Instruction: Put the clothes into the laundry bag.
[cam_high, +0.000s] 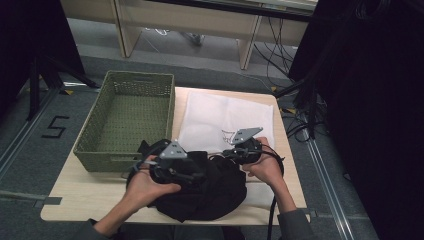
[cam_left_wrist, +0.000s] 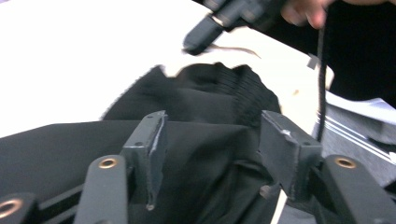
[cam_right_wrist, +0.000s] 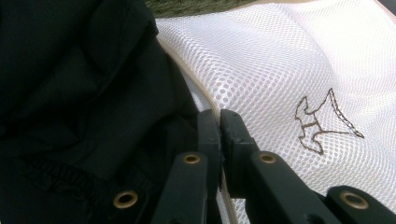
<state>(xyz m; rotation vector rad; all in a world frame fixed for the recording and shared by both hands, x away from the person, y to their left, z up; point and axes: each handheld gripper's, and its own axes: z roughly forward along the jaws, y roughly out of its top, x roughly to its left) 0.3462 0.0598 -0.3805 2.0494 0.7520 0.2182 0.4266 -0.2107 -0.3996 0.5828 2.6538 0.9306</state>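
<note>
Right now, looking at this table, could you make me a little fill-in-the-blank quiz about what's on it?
1. The woven green basket holds ____.
2. The black fabric garment partly covers a ____ mesh bag.
3. The left gripper's jaws stand ____ over the dark cloth.
4. The right gripper pinches the mesh bag's ____.

Missing words: nothing; white; open; edge

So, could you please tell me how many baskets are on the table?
1. A green woven basket stands at the table's far left corner, beside the white mesh bag and beyond the black garment. Nothing shows inside it, though its near wall hides part of the floor.
</note>
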